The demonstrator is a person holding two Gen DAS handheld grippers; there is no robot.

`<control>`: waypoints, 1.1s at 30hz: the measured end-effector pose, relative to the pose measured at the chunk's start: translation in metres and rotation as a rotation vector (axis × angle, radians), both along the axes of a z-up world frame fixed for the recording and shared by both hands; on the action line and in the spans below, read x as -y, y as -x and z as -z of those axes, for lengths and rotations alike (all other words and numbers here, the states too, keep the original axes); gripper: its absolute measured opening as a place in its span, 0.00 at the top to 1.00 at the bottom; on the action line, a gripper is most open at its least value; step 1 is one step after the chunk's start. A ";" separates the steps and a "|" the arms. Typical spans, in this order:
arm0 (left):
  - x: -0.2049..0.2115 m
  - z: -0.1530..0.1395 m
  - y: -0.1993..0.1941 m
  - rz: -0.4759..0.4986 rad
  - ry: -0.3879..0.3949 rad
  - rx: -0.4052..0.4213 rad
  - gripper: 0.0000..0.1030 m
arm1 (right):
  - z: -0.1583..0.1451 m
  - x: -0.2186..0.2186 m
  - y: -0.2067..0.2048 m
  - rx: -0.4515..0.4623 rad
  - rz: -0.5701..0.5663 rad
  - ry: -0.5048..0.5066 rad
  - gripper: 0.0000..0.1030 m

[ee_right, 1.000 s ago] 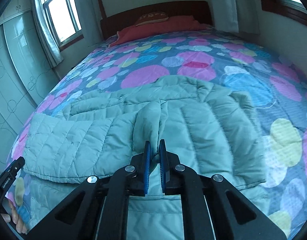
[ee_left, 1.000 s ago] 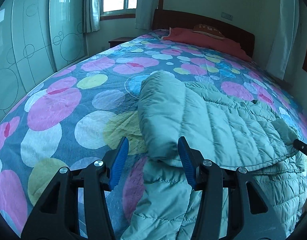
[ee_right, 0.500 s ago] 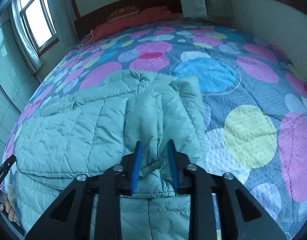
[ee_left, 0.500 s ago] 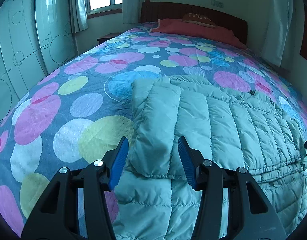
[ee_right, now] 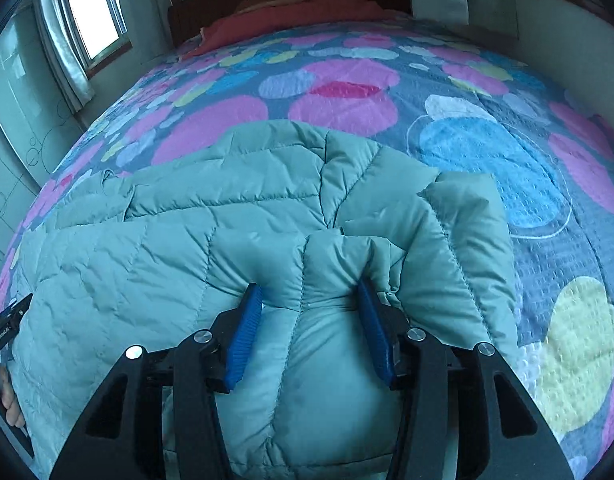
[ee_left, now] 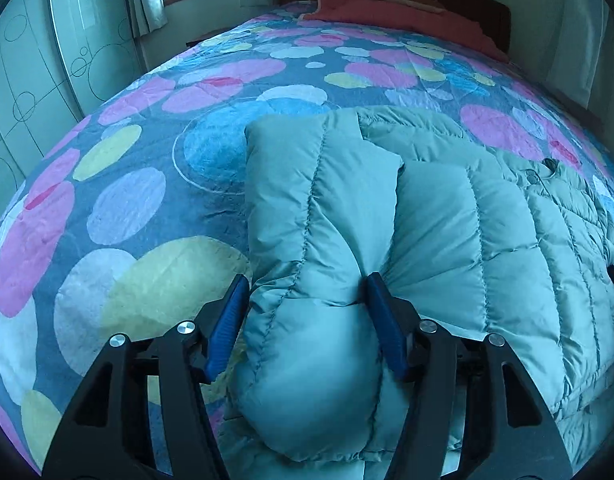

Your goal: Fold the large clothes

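A teal quilted puffer jacket [ee_left: 487,248] [ee_right: 139,264] lies spread on the bed. Its folded-over side panel [ee_left: 319,200] runs toward me and bulges between the fingers of my left gripper [ee_left: 306,280]. Those jaws are opening, and the left pad [ee_left: 227,320] stands just clear of the fabric. My right gripper [ee_right: 309,286] straddles a puffy fold [ee_right: 327,264] at the jacket's other side. Its jaws are opening too, with the padding swelling between the blue pads and not pinched. The left gripper's tip [ee_right: 7,320] and a hand [ee_right: 3,396] show at the left edge of the right wrist view.
The bedspread [ee_left: 139,208] [ee_right: 507,140] has big coloured circles and lies flat all around the jacket. A red blanket and pillow [ee_left: 387,12] [ee_right: 291,16] lie against the dark headboard. A wardrobe [ee_left: 27,80] and curtained window [ee_right: 91,20] stand beside the bed.
The right gripper, shut on a fold of the jacket a second ago, has opened and sunk onto it. The left gripper has come down and forward over the folded panel, its jaws a little wider.
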State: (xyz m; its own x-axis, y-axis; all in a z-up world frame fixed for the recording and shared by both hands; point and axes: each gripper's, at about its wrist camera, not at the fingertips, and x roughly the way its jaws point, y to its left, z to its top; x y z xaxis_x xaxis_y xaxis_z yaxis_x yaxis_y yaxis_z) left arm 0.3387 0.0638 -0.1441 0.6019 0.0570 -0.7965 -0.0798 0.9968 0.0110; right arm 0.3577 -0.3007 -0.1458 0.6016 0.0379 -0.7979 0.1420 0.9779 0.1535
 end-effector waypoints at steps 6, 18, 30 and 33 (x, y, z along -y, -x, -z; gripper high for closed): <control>-0.009 -0.028 0.033 -0.039 0.048 0.089 0.41 | -0.033 -0.010 0.033 0.068 0.019 0.054 0.51; -0.019 -0.008 0.042 -0.060 0.092 0.021 0.40 | -0.012 -0.024 0.059 0.009 0.026 0.060 0.51; -0.054 -0.023 0.101 -0.087 0.202 -0.002 0.37 | -0.031 0.000 0.116 0.034 0.061 -0.055 0.48; -0.071 -0.023 0.137 -0.110 0.233 -0.027 0.37 | -0.036 0.018 0.154 0.024 0.106 -0.079 0.48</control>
